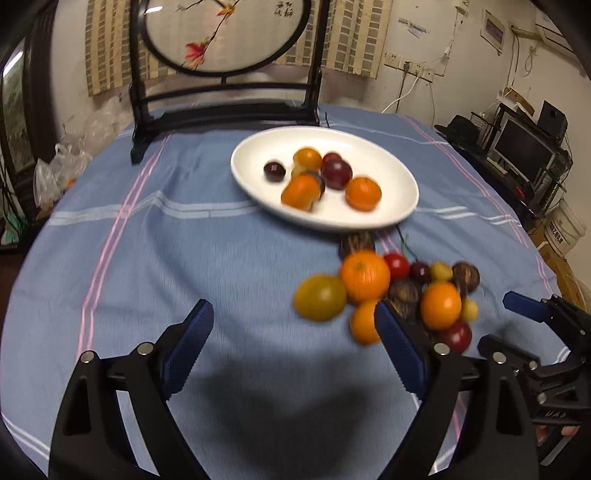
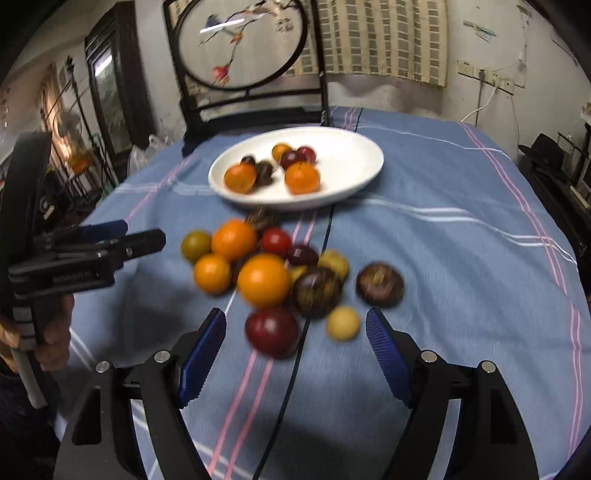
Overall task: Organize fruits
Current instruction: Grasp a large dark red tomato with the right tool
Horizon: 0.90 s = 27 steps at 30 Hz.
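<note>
Right gripper (image 2: 295, 350) noted spread, empty; dark red fruit (image 2: 272, 331) lies at 12 o'clock between fingers; left gripper (image 1: 295, 332) likewise spread, farther.

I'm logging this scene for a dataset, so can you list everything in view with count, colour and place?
plate: one, white, oval, far middle of the table
fruits on plate: about seven, orange and dark red, blurred
fruits on cloth: a loose pile of over a dozen, orange, red, yellow, greenish, dark brown, in front of the plate
tablecloth: one, blue with pink and white stripes
round screen: one, black frame, flower painting, behind the plate
left tool: black with blue pads, open, empty
right tool: the same, open over the near fruits
</note>
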Each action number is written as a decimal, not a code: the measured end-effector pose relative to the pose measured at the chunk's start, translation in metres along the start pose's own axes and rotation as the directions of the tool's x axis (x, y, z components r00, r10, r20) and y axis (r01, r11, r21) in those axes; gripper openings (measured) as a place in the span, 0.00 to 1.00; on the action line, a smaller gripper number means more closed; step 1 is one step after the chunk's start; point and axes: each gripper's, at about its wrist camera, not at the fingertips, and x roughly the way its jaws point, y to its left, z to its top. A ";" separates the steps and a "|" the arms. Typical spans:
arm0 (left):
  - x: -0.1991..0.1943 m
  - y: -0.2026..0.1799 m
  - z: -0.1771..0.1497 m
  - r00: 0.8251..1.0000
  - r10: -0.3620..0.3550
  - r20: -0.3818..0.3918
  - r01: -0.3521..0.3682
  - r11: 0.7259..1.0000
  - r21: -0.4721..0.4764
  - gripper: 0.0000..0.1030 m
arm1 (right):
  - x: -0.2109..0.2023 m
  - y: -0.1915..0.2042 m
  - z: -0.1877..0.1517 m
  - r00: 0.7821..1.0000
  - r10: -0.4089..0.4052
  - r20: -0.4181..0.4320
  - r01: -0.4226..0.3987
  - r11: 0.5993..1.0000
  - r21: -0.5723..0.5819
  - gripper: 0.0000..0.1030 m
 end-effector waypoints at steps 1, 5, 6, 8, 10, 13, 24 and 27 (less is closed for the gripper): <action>0.000 0.000 -0.005 1.000 -0.005 -0.005 0.005 1.000 -0.002 0.84 | 0.000 0.003 -0.006 1.000 -0.003 -0.006 0.003 1.000 -0.006 0.77; -0.001 0.002 -0.022 1.000 -0.011 -0.018 0.011 1.000 0.000 0.84 | 0.007 0.016 -0.019 0.999 0.015 -0.043 -0.016 1.000 -0.019 0.76; 0.001 0.002 -0.026 1.000 -0.010 -0.026 0.010 1.000 0.001 0.84 | 0.010 0.018 -0.021 0.999 0.014 -0.051 -0.015 1.000 -0.022 0.76; 0.004 0.002 -0.030 0.999 -0.010 -0.039 0.010 1.000 0.005 0.84 | 0.018 0.021 -0.022 0.997 0.018 -0.078 -0.020 1.000 -0.019 0.76; 0.006 0.003 -0.033 0.999 -0.003 -0.044 0.004 1.000 0.012 0.84 | 0.026 0.022 -0.021 0.995 0.013 -0.095 -0.014 1.000 -0.015 0.76; 0.009 0.002 -0.035 0.999 -0.011 -0.044 0.012 1.000 0.025 0.84 | 0.038 0.023 -0.017 0.992 0.006 -0.122 -0.007 1.000 -0.009 0.76; 0.021 0.001 -0.040 0.994 -0.062 -0.088 0.065 0.998 0.020 0.84 | 0.059 0.031 -0.003 0.985 -0.093 -0.143 0.088 0.995 -0.041 0.69; 0.023 0.002 -0.041 0.993 -0.071 -0.098 0.072 0.997 0.012 0.84 | 0.055 0.029 0.000 0.989 -0.085 -0.125 0.082 0.996 -0.034 0.37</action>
